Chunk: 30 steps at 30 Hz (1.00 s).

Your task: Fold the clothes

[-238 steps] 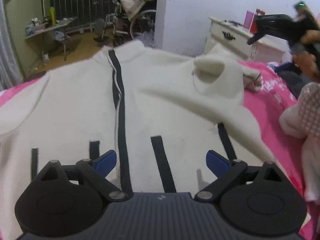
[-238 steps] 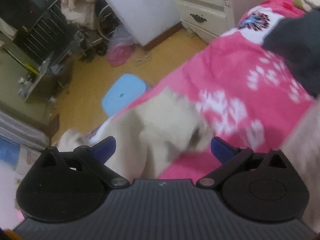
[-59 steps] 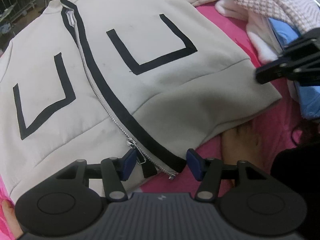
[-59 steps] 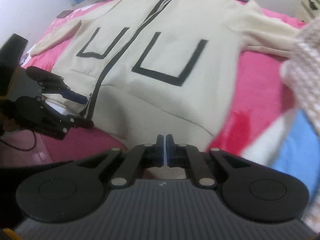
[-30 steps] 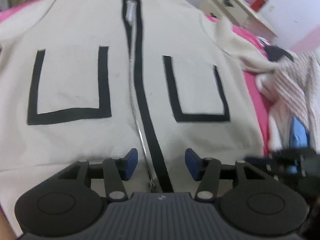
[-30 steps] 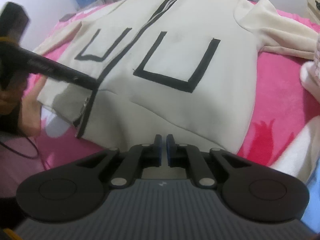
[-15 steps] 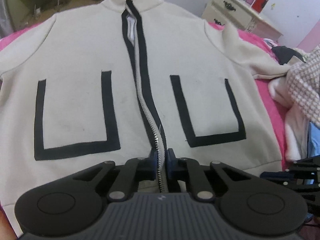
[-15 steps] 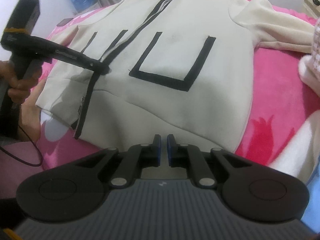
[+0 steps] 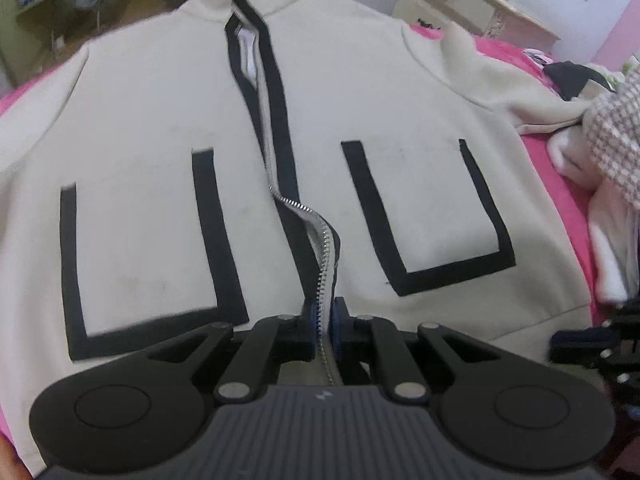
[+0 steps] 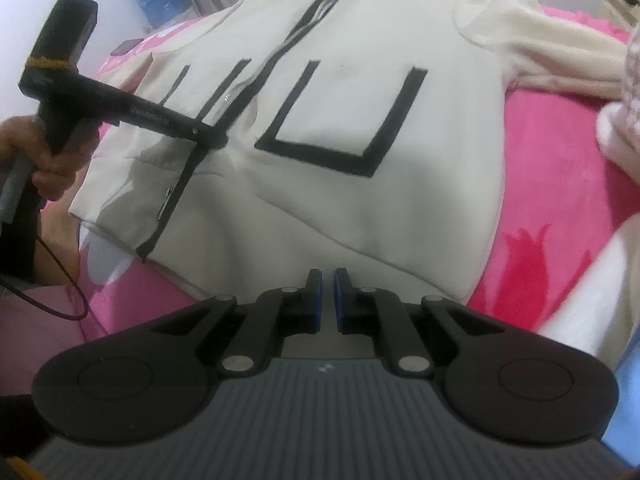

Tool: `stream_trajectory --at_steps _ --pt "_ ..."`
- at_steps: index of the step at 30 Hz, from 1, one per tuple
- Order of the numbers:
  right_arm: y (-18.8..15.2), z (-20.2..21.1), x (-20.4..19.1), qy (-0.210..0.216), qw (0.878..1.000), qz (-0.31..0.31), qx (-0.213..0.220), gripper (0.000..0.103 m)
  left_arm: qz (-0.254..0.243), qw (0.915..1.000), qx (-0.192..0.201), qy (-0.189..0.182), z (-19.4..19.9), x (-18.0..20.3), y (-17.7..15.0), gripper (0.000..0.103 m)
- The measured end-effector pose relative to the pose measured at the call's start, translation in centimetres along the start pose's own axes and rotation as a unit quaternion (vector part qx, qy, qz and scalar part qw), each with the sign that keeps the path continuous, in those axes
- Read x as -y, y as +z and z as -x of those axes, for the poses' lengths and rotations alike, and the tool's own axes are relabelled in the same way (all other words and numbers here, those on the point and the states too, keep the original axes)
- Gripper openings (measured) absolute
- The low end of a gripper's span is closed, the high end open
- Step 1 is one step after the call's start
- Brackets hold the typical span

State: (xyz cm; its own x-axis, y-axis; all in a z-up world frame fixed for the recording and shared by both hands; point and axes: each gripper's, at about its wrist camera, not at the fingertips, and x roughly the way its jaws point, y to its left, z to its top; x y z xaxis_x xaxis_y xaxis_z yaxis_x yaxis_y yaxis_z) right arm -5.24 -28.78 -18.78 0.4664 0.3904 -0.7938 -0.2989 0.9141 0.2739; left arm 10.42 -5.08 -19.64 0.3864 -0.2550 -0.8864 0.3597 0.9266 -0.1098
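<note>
Jacket, one, cream with two black-outlined pockets, lies front-up and spread flat on the pink bed. Left gripper has its jaws pinched on the zipper near the hem, lifting that strip slightly. Right gripper sits at the hem's edge, jaws nearly closed (a thin gap between them) on nothing. One checked garment lies beside the sleeve.

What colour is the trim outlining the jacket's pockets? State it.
Black, on the cream jacket; the pocket trim shows best in the left wrist view.
</note>
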Motion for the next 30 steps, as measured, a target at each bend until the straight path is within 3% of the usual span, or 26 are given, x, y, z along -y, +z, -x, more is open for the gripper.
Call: stream_trajectory --at_steps 3,8,10,14,17,19,21,24,26,30 --pt "0.3 0.5 -0.7 0.028 0.999 0.017 0.017 0.008 -0.020 0.9997 0.013 0.003 0.2 0.2 0.4 0.009" --pt "0.2 -1.4 -1.0 0.035 0.999 0.028 -0.005 0.008 -0.044 0.9989 0.013 0.011 -0.1 0.6 1.1 0.011" --pt "-0.1 -2.8 -0.7 0.030 0.999 0.023 -0.029 0.006 -0.050 0.9986 0.001 0.019 -0.5 0.6 0.8 0.018" --pt "0.2 -2.5 -0.7 0.021 0.999 0.030 -0.029 0.006 -0.053 0.9979 0.017 0.032 2.0 1.1 -0.1 0.036" --pt "0.8 -1.4 -0.7 0.027 0.999 0.030 -0.009 0.008 -0.063 0.9974 0.031 0.015 4.4 2.0 -1.6 0.037" --pt "1.2 -1.4 -0.8 0.033 0.999 0.035 -0.004 0.008 -0.091 0.9957 0.017 0.000 4.6 3.4 -3.1 0.039" --pt "1.3 -1.6 -0.8 0.027 0.999 0.040 -0.013 0.007 -0.130 0.9913 -0.016 0.018 3.2 5.4 -4.9 0.039" --pt "1.2 -1.9 -0.7 0.014 0.998 0.047 -0.028 0.005 -0.165 0.9852 -0.005 0.047 2.7 7.2 -6.7 0.043" --pt "1.1 -2.1 -0.6 0.005 0.998 0.052 -0.039 0.006 -0.168 0.9849 -0.008 0.043 2.9 7.5 -6.8 0.043" --pt "2.0 -1.2 -0.1 -0.018 0.998 0.063 -0.016 0.006 -0.159 0.9865 -0.016 0.035 2.8 7.5 -6.9 0.042"
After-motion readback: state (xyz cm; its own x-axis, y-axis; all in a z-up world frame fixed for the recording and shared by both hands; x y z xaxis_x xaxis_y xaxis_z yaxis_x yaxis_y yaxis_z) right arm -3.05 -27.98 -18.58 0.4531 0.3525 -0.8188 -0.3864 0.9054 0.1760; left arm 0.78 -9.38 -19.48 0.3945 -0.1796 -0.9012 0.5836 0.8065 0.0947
